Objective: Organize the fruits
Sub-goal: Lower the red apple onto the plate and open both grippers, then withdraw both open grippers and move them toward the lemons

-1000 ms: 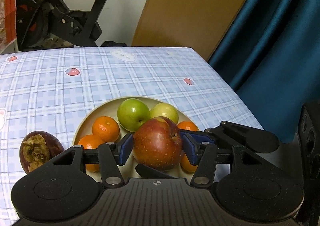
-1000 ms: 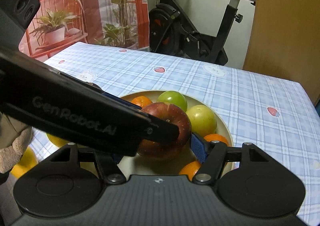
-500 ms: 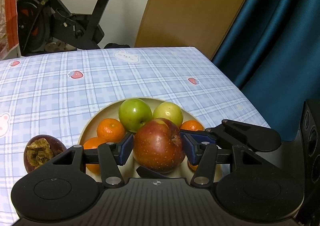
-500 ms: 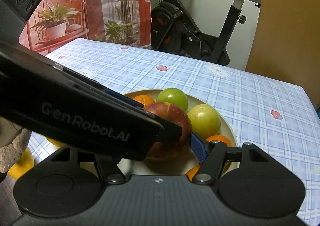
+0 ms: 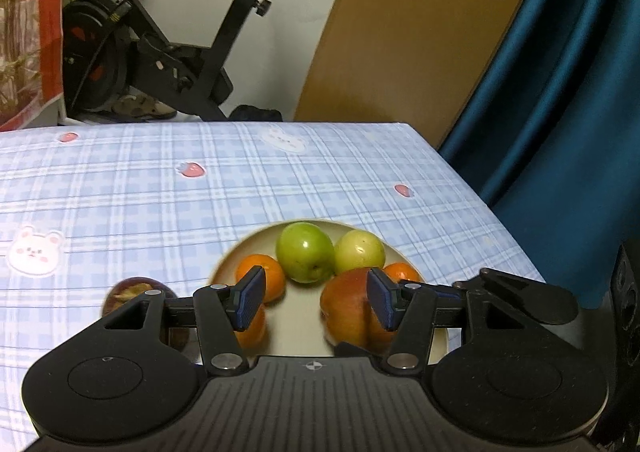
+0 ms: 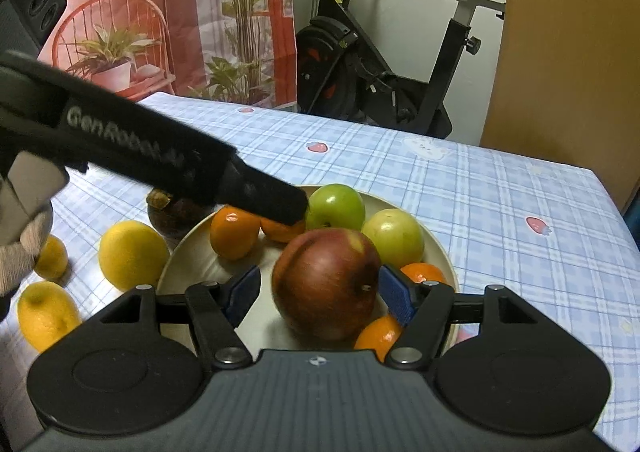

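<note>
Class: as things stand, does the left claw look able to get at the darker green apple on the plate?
Probably yes. The left claw stands open, nothing between its pads, and the green apple lies just ahead, uncovered. The red apple sits off to one side.

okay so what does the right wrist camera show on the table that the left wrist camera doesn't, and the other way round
Only the right wrist view shows three yellow lemons on the cloth beside the plate, a gloved hand and the left gripper's arm reaching over the fruit. Only the left wrist view shows the teal curtain past the table's edge. Both show the plate, the red apple, two green apples, oranges, the dark purple fruit beside the plate, and the exercise bike. The left gripper is opening, clear of the apple.
</note>
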The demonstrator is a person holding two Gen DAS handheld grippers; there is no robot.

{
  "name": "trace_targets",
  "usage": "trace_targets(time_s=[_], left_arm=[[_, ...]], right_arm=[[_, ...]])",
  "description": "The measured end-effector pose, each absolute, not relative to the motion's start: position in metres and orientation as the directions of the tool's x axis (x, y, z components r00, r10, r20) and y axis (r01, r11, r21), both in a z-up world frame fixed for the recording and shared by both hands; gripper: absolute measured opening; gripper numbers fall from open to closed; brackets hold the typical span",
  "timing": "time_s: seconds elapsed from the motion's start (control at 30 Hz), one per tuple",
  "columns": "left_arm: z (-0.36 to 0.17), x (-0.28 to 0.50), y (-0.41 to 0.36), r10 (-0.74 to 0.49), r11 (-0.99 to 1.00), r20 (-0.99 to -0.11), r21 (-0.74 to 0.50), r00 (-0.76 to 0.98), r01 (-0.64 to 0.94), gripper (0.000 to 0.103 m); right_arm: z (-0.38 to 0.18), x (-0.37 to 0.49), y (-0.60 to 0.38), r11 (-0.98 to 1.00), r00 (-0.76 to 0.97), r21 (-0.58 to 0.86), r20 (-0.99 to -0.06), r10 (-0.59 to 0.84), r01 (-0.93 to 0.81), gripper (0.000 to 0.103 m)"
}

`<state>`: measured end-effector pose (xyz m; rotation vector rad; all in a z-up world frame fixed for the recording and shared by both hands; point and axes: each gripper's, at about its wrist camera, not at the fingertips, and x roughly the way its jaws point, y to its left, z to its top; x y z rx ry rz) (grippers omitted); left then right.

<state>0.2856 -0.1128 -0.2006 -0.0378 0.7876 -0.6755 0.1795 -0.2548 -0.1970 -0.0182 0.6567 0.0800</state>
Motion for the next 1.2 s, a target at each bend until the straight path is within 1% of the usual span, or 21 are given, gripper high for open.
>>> trace_targets(time_s=[0.27,0.47,0.57,0.73,0.97,1.2], left_arm=[[-0.189,0.273,-0.1,-0.564,0.799,-0.629,-0.251,0.536,0.547,0.059],[-0.177,0.26,-0.089,-0.561,0.803,-0.61,-0.236,0.56,0.548,0.059],[-0.17,0.253,-0.081,-0.56,0.804,-0.6,-0.229,0.571,0.548,0.059],[-0.156,0.239,-0.056,-0.549,0.813,-0.581,-0.207,0.601,0.544,0.059],[-0.143,0.225,-0.011,-0.498,0.849,-0.57,-0.167,0.654,0.502,0.059],[-0.141,0.216,0.026,-0.459,0.877,-0.566,-0.165,0.685,0.451,0.059]], right_arm=[[-0.188,0.158,-0.255,0.998,0.806,0.012,-0.589,0.059,-0.064,0.068],[-0.181,0.136,-0.255,0.999,0.827,0.042,-0.56,0.052,-0.034,0.069],[-0.178,0.127,-0.253,0.997,0.838,0.082,-0.543,0.053,-0.01,0.069],[-0.171,0.115,-0.245,0.992,0.861,0.13,-0.504,0.066,0.0,0.069],[-0.164,0.107,-0.227,0.984,0.882,0.177,-0.463,0.086,-0.003,0.069],[-0.163,0.105,-0.206,0.982,0.882,0.187,-0.457,0.117,-0.033,0.069]])
